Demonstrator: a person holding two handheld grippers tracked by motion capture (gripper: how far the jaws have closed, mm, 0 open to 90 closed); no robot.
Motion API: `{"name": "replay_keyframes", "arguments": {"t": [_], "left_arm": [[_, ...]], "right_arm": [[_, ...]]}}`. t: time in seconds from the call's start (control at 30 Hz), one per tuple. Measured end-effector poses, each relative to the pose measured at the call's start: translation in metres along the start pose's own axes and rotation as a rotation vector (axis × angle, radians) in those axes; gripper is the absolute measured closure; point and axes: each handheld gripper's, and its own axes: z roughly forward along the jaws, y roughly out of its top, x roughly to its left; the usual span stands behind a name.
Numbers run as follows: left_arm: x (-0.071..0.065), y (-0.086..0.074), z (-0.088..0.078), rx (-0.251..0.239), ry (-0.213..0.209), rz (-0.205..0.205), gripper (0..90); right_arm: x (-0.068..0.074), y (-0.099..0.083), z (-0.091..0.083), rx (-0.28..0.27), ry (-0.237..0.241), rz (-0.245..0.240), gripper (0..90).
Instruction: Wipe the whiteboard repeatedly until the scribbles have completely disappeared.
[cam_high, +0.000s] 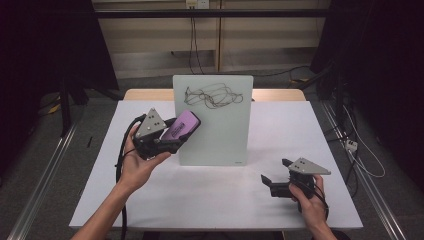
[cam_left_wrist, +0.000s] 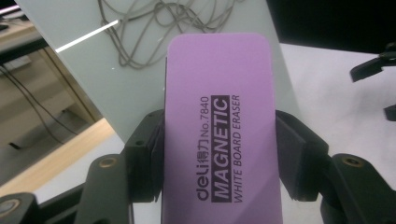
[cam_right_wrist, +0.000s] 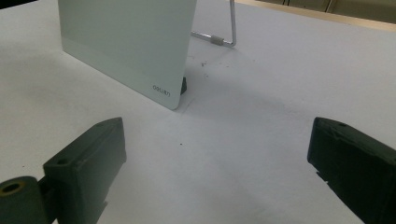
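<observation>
A small glass whiteboard (cam_high: 215, 120) stands propped upright in the middle of the white table (cam_high: 150, 195), with dark scribbles (cam_high: 212, 96) across its top. My left gripper (cam_high: 172, 137) is shut on a purple magnetic whiteboard eraser (cam_high: 181, 125), held in the air just left of the board's face. In the left gripper view both pads clamp the eraser's (cam_left_wrist: 219, 126) long sides, and the scribbles (cam_left_wrist: 154, 28) lie beyond it. My right gripper (cam_high: 274, 176) rests low near the table's front right, open, with nothing between its fingers. The right gripper view looks at the board's lower corner (cam_right_wrist: 140, 51).
The board leans on a wire stand (cam_right_wrist: 224, 32) behind it. A wooden strip (cam_high: 277, 94) runs along the table's far edge. Cables hang on the wall and lie on the floor to the right (cam_high: 350, 145). Bare table surface lies between the two hands.
</observation>
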Motion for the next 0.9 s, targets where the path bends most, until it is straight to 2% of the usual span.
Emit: {"name": "replay_keyframes", "arguments": {"t": [0.17,0.2,0.23,0.33,0.6,0.67,0.8,0.9], "left_arm": [[0.002,0.006,-0.001,-0.019,0.023,0.005,41.1],[0.003,0.007,-0.001,-0.02,0.024,0.017,41.1],[0.003,0.007,-0.001,-0.036,0.032,0.01,41.1],[0.006,0.008,-0.002,-0.038,0.048,0.011,41.0],[0.012,0.012,0.0,-0.059,0.062,-0.016,41.1],[0.014,0.016,0.001,-0.055,0.067,-0.003,41.1],[0.018,0.023,0.005,-0.073,0.071,-0.011,41.0],[0.021,0.028,0.006,-0.076,0.077,-0.001,41.1]], "right_arm": [[0.0,0.0,0.0,-0.001,0.001,0.001,4.7],[0.0,0.0,0.0,-0.001,0.001,-0.001,4.7],[0.0,0.0,0.0,0.0,0.0,0.001,4.7],[0.0,0.0,-0.001,0.0,0.0,0.001,4.7],[0.0,0.0,-0.001,0.0,-0.002,0.002,4.7],[0.0,0.0,-0.001,0.0,-0.001,0.001,4.7],[0.0,0.0,-0.001,0.0,-0.002,0.003,4.7],[0.0,0.0,-0.001,-0.001,0.0,0.003,4.7]]}}
